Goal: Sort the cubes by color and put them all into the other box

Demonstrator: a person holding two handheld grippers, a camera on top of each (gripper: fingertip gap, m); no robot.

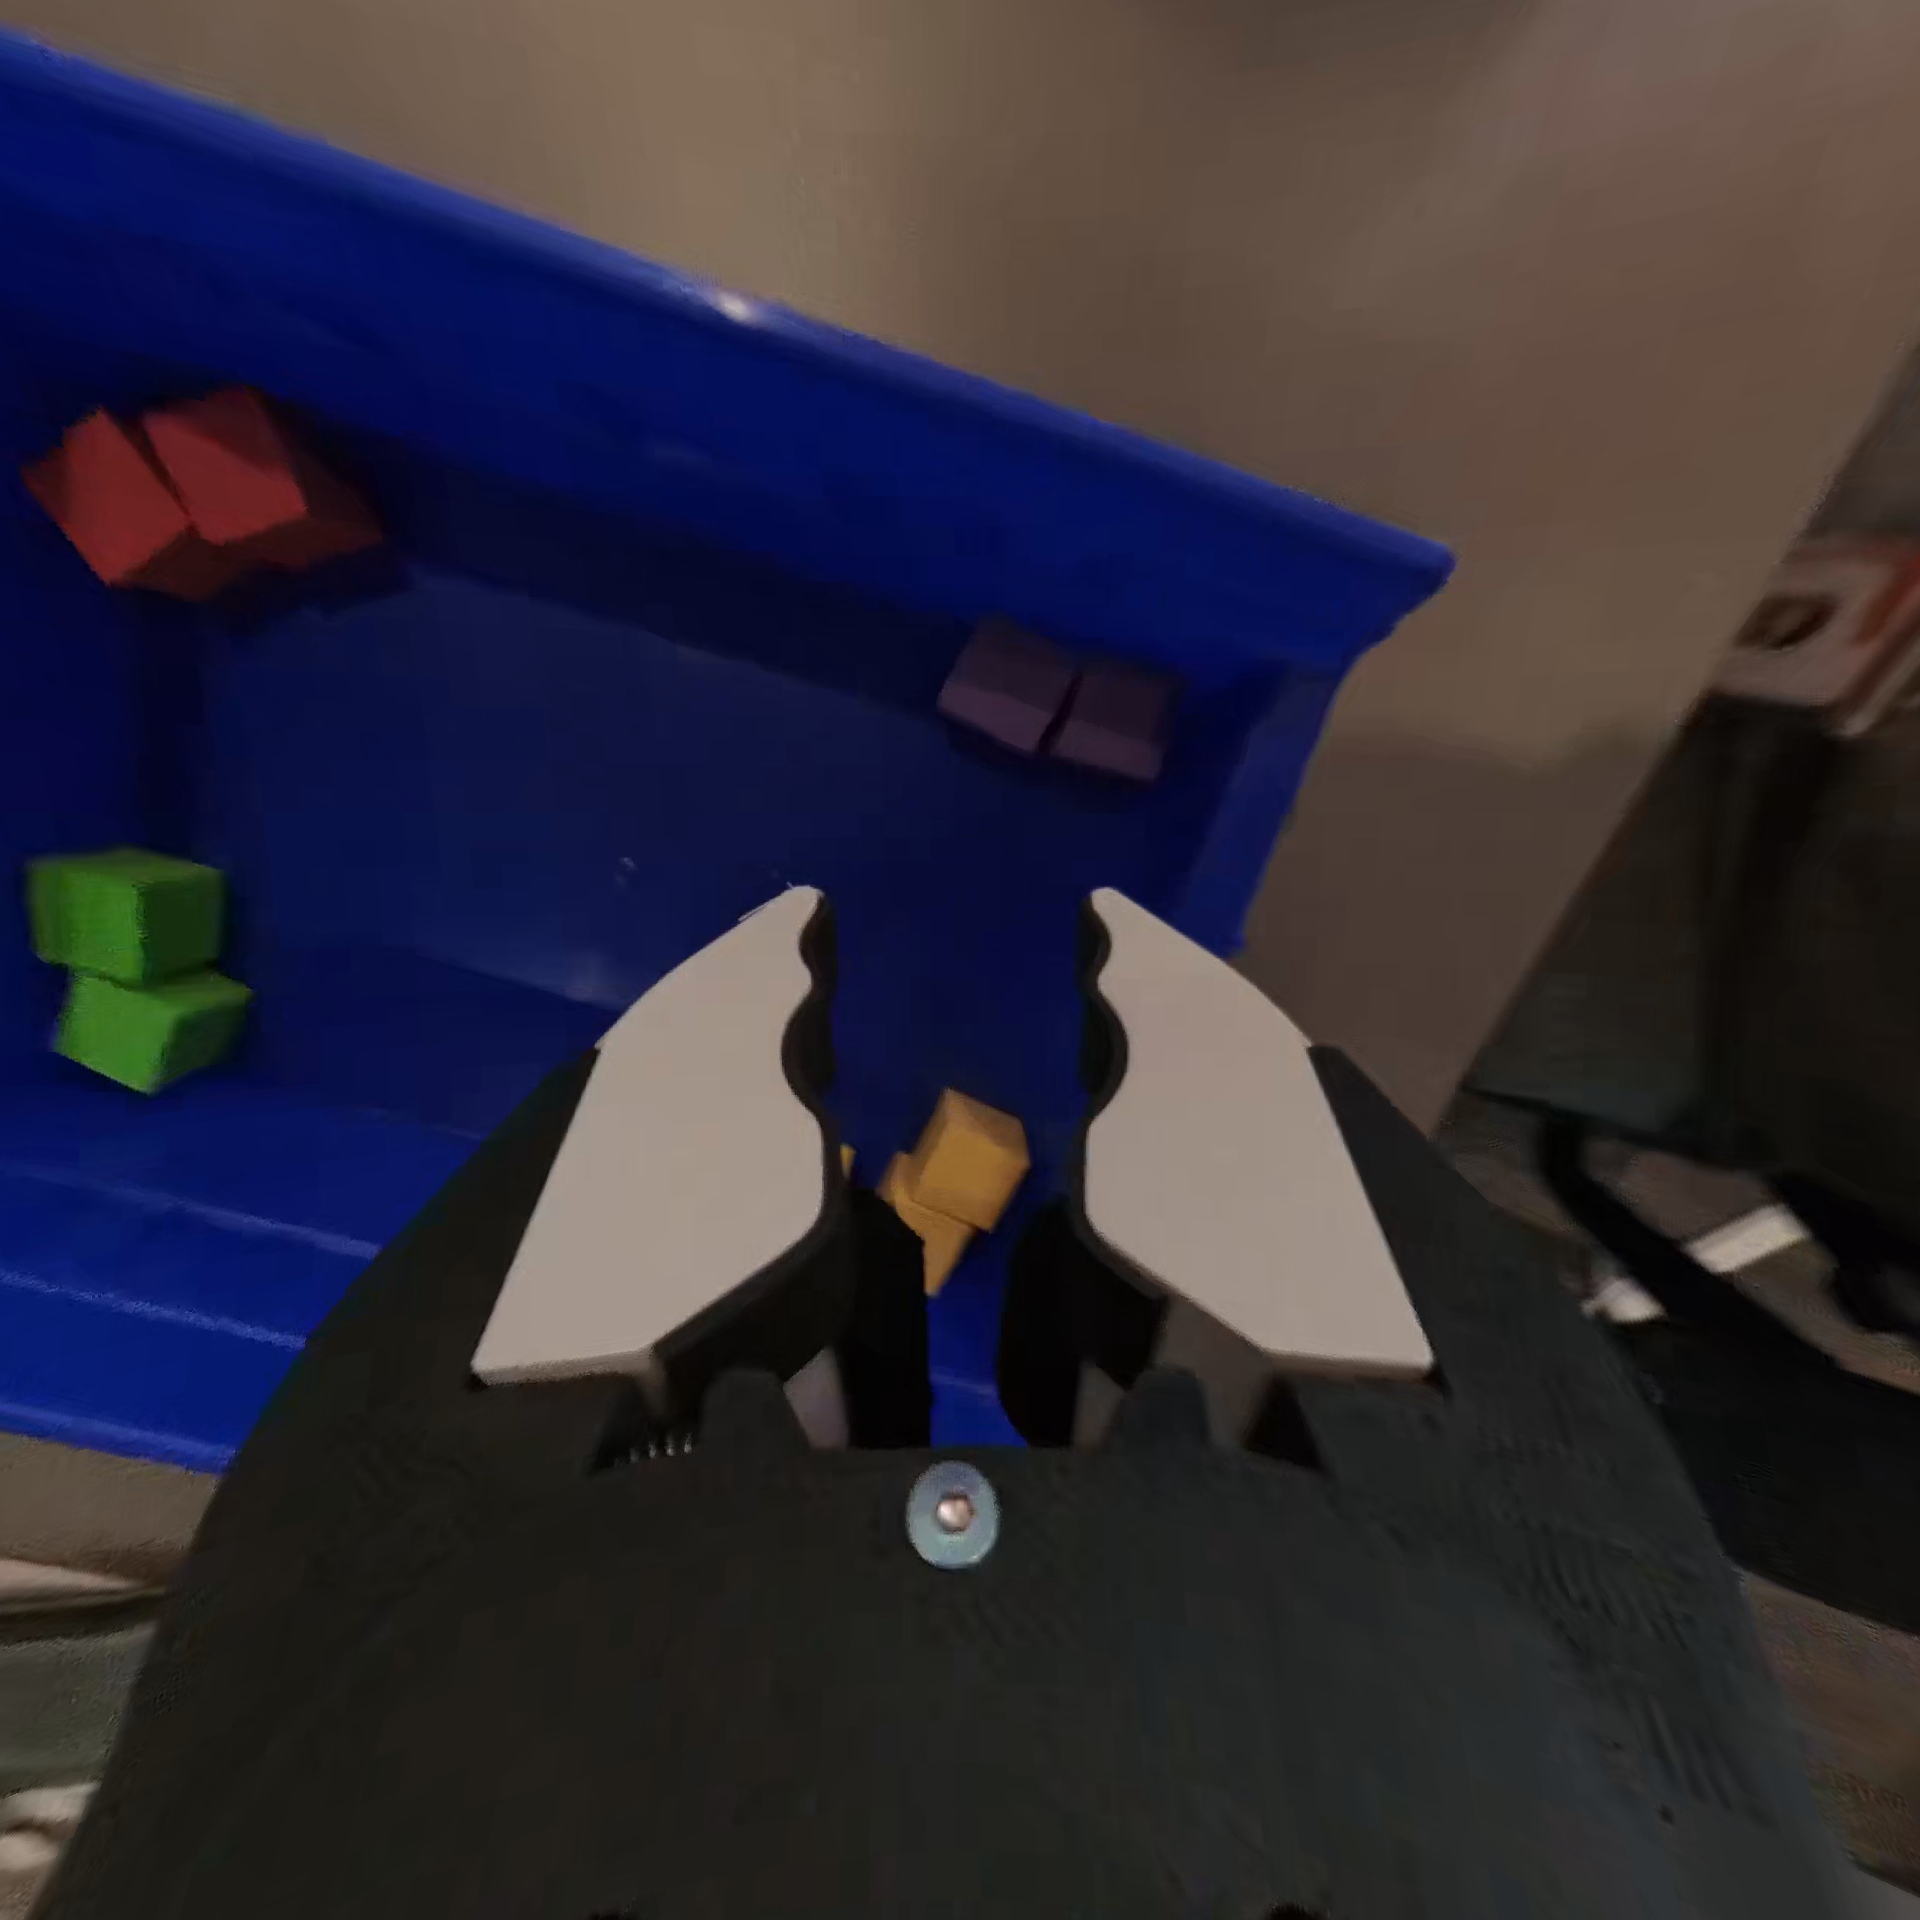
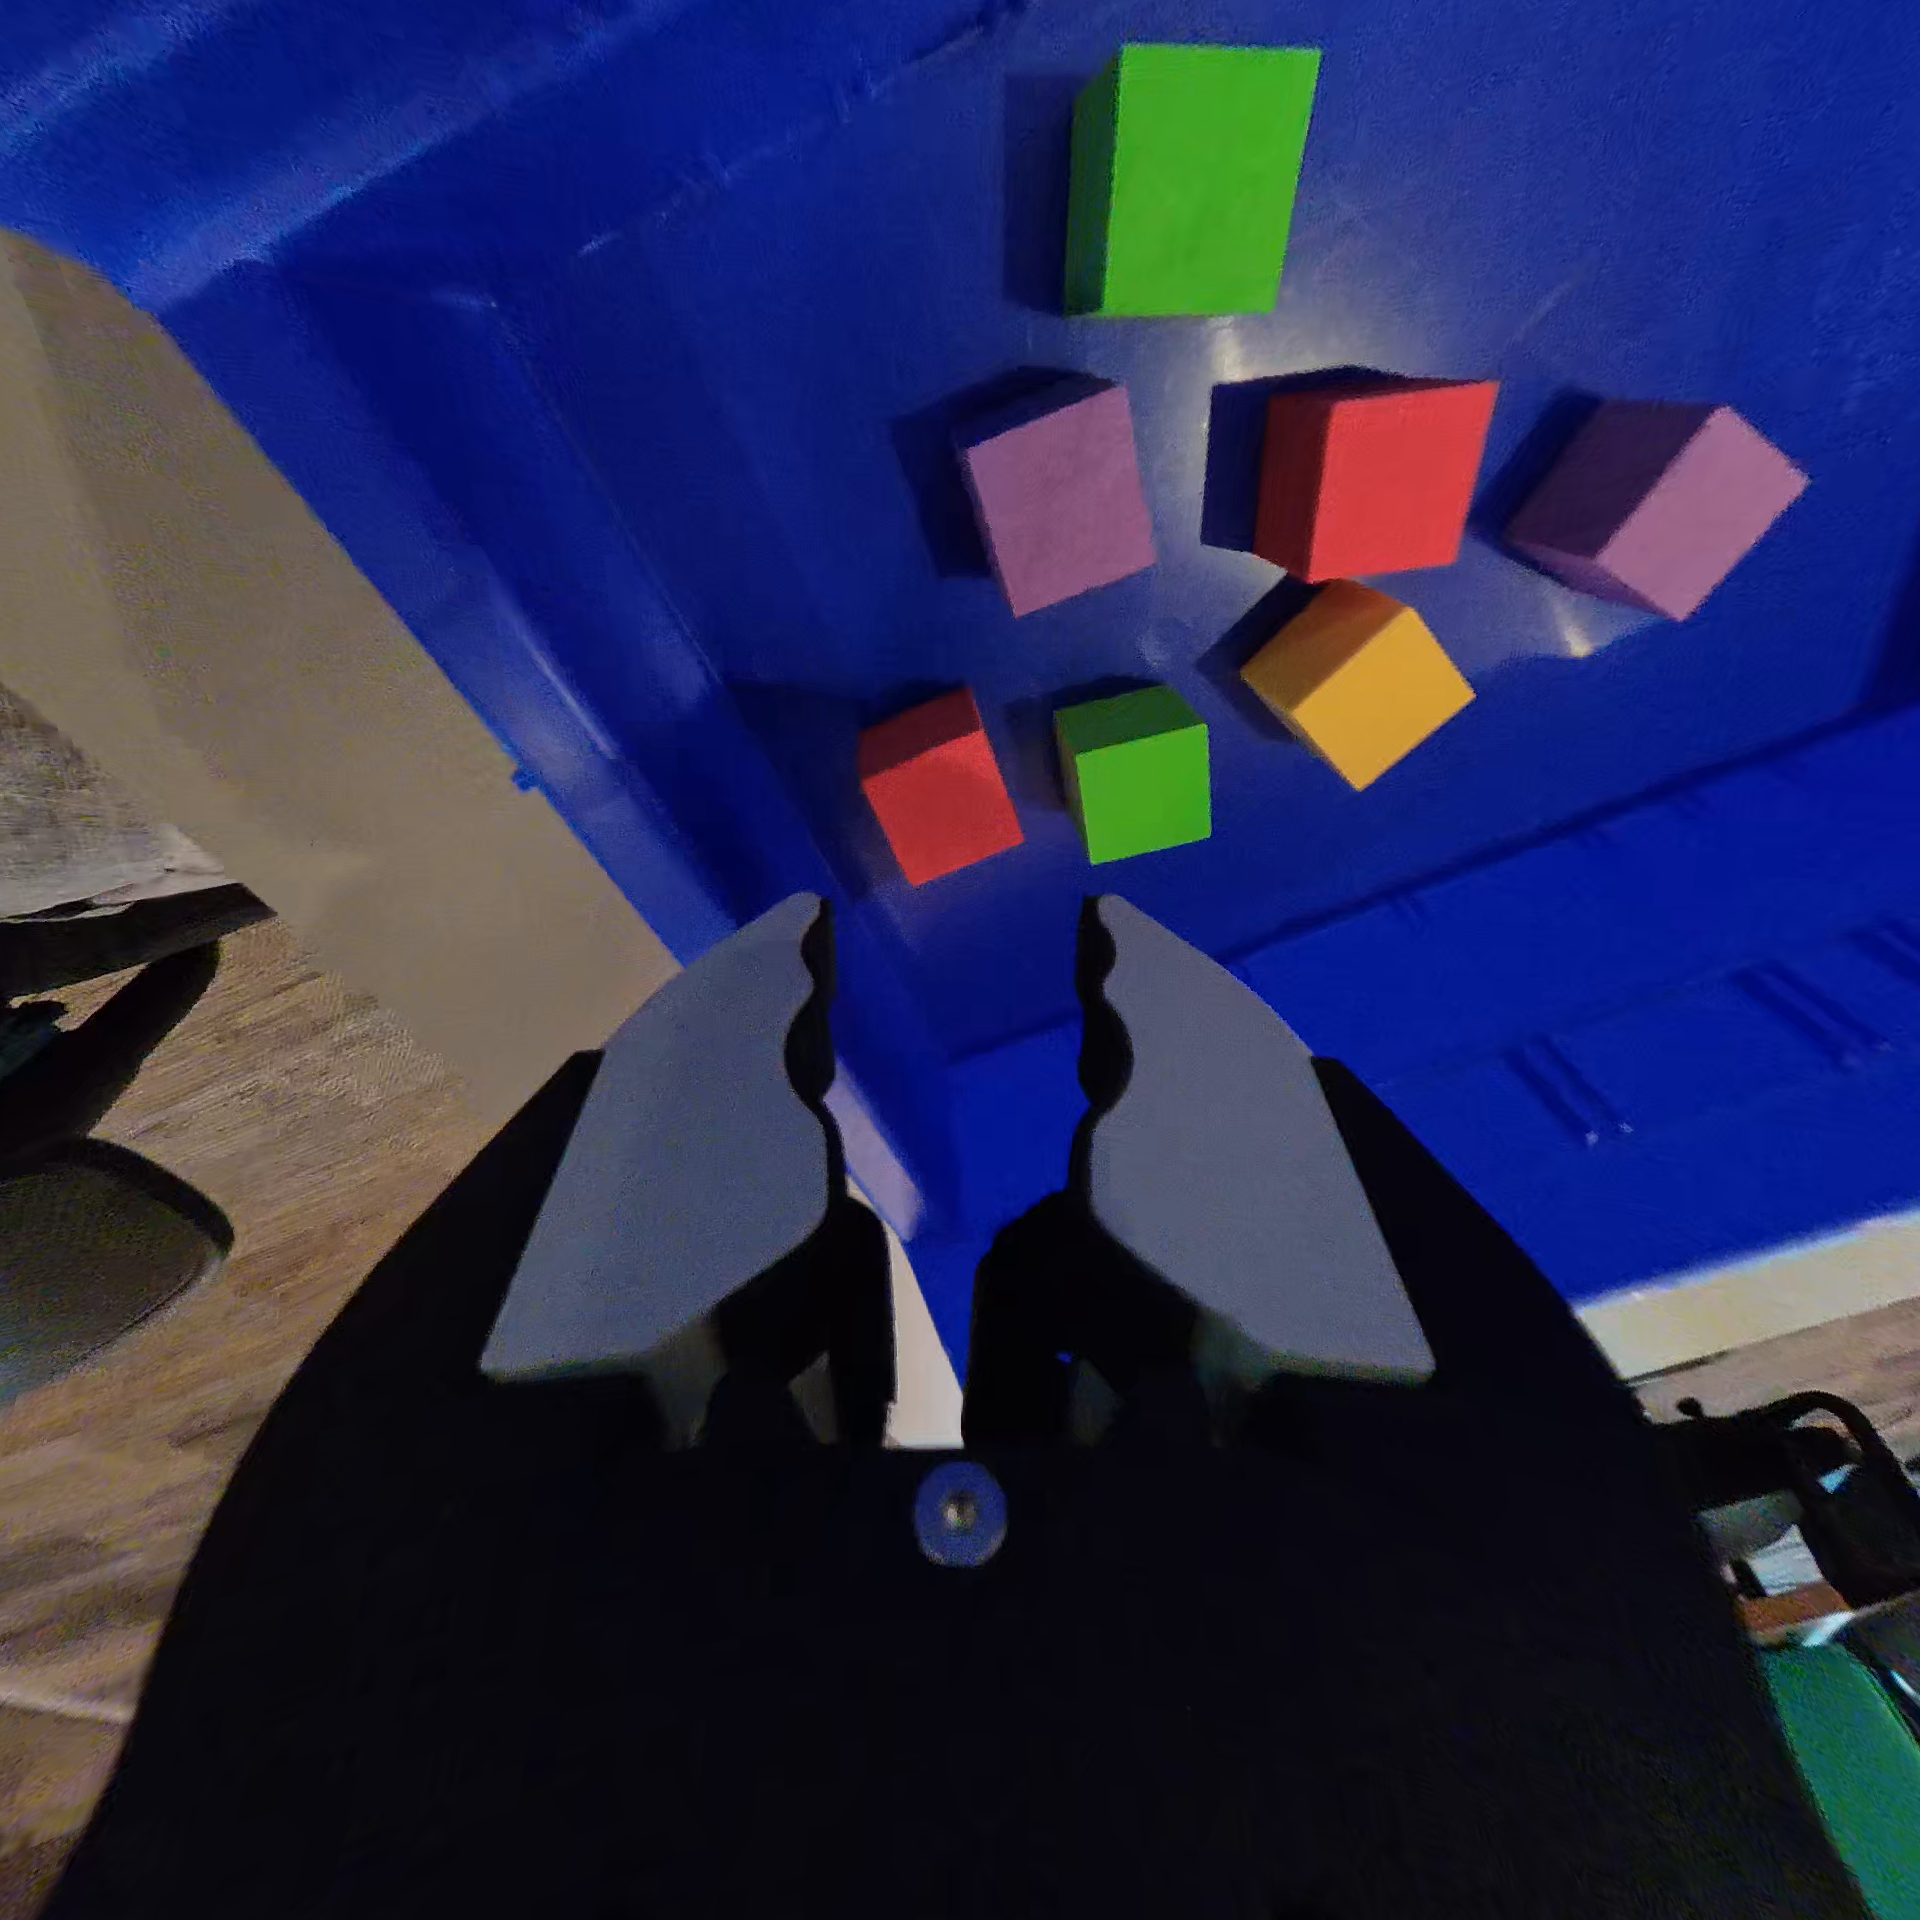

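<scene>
In the left wrist view, a blue bin (image 1: 935, 436) holds paired cubes: two red (image 1: 197, 488), two purple (image 1: 1060, 707), two green (image 1: 135, 956) and two yellow (image 1: 961, 1164). My left gripper (image 1: 951, 914) is open and empty, hovering over the bin's near right part, with the yellow cubes seen between its fingers. In the right wrist view, a blue bin (image 2: 1558, 1039) holds several loose cubes. My right gripper (image 2: 954, 914) is open and empty, just short of a small red cube (image 2: 940, 795) and a small green cube (image 2: 1138, 774). Beyond lie a yellow cube (image 2: 1356, 681), a red cube (image 2: 1371, 478), two purple cubes (image 2: 1060, 494) and a large green cube (image 2: 1190, 182).
A beige tabletop (image 1: 1299, 312) lies around the bin in the left wrist view, with dark equipment (image 1: 1714, 987) at the right. In the right wrist view, wood-look floor (image 2: 260, 1091) and a dark round base (image 2: 94, 1236) show at the left, and a green object (image 2: 1849, 1766) at the lower right.
</scene>
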